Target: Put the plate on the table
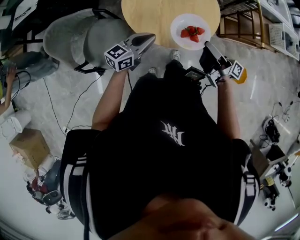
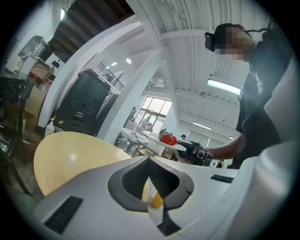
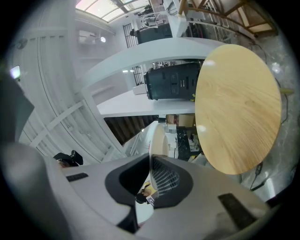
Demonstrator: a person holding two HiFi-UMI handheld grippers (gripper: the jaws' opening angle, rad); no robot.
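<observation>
A white plate [image 1: 183, 21] carrying red strawberries [image 1: 192, 33] is held over the near edge of the round wooden table [image 1: 150, 14]. My right gripper [image 1: 208, 47] is shut on the plate's right rim. In the right gripper view the plate [image 3: 157, 138] shows edge-on between the jaws of the right gripper [image 3: 151, 161], with the table [image 3: 239, 108] beyond. My left gripper [image 1: 149, 37] is shut on nothing, raised left of the plate. From the left gripper [image 2: 149, 164] I see the table [image 2: 70, 157] and the plate [image 2: 164, 143] with its strawberries [image 2: 168, 138].
A grey upholstered chair [image 1: 79, 35] stands left of the table. Wooden furniture [image 1: 241, 26] is at the back right. Cables [image 1: 77, 101] trail over the floor, a cardboard box [image 1: 28, 145] lies at the left, and equipment [image 1: 276, 159] lies at the right.
</observation>
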